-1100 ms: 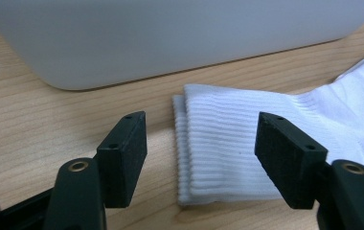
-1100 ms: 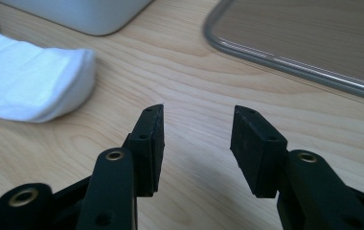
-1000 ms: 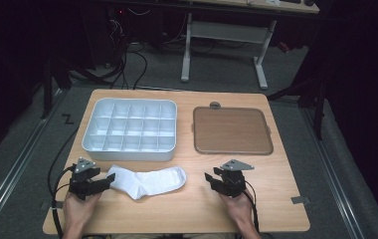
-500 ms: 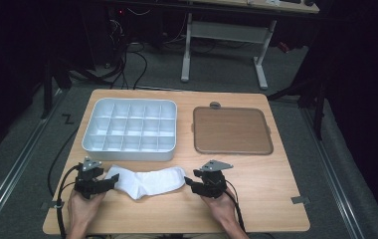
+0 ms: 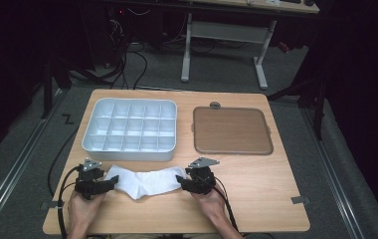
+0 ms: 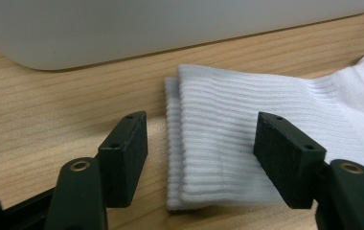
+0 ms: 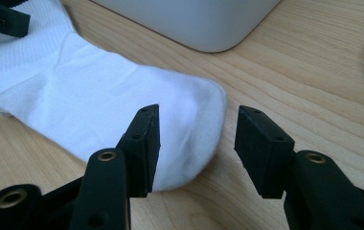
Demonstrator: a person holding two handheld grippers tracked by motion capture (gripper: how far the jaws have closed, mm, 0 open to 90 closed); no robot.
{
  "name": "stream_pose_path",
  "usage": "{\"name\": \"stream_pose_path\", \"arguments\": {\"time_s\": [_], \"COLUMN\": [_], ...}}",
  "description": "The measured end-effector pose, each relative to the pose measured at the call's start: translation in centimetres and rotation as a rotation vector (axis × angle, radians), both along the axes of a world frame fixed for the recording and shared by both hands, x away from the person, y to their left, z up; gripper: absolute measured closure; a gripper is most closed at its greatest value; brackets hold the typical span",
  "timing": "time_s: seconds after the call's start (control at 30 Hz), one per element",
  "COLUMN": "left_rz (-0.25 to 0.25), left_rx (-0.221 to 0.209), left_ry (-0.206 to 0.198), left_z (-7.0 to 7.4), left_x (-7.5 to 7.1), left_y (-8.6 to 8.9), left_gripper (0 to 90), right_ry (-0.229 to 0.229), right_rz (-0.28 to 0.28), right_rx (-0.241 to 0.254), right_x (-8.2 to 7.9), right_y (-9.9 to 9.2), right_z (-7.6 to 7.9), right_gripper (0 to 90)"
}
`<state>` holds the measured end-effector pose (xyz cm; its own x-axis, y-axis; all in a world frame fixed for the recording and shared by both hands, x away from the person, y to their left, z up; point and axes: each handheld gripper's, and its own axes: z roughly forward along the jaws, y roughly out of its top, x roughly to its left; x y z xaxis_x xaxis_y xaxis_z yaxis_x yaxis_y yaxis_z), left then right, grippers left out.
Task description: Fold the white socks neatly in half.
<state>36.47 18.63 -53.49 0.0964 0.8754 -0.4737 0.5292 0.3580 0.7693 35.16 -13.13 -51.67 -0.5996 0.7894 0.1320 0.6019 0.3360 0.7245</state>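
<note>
left jaws: the left gripper (image 6: 199,158) has them spread wide around the ribbed cuff of the white sock (image 6: 247,143). The cuff sits between the pads, nothing pressing on it. They've just eased in a touch.

right jaws: the right gripper (image 7: 197,148) is open too, hanging over the toe end of the white sock (image 7: 98,110). One pad is over the fabric, the other over bare wood just past the toe. No squeeze on it.

hard to see: in the left gripper view the sock's foot runs off the right edge, and the cuff looks doubled, can't tell if that's one sock or two layers. In the high view the grippers cover both sock ends.

sock spot: lies flat across the near part of the tabletop (image 5: 256,199), stretched between the left gripper (image 5: 108,183) and the right gripper (image 5: 181,182).

further out: compartment tray (image 5: 130,130) just behind the sock, brown lid (image 5: 232,130) to its right, apart from it.
</note>
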Motion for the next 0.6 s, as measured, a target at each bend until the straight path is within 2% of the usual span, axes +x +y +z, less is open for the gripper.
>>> {"name": "stream_pose_path", "arguments": {"time_s": [0.2,0.3,0.4,0.43,0.5,0.53,0.6], "left_rz": [-0.009,-0.022,-0.024,-0.033,-0.039,-0.048,-0.056], "left_rx": [0.002,0.006,0.010,-0.003,-0.010,-0.018,-0.031], "left_ry": [-0.005,-0.011,-0.014,-0.018,-0.019,-0.017,-0.012], "left_z": [-0.05,-0.05,-0.06,-0.06,-0.05,-0.04,-0.02], "left_x": [-0.18,-0.38,-0.44,-0.57,-0.67,-0.76,-0.80], "left_y": [-0.05,-0.28,-0.31,-0.29,-0.31,-0.39,-0.43], "left_gripper": [40.2,47.6,53.0,57.1,59.8,65.5,69.6], "right_ry": [0.017,0.030,0.023,0.024,0.023,0.025,0.026], "right_rz": [0.008,0.021,0.031,0.039,0.040,0.041,0.045], "right_rx": [-0.025,-0.042,-0.045,-0.045,-0.048,-0.049,-0.050], "right_x": [0.31,0.36,0.36,0.36,0.35,0.32,0.30], "right_y": [0.36,0.53,0.56,0.56,0.56,0.59,0.58], "right_z": [-0.59,-0.87,-1.01,-1.03,-1.03,-1.02,-1.02], "right_gripper": [56.0,61.4,66.2,71.1,72.7,76.7,79.6]}}
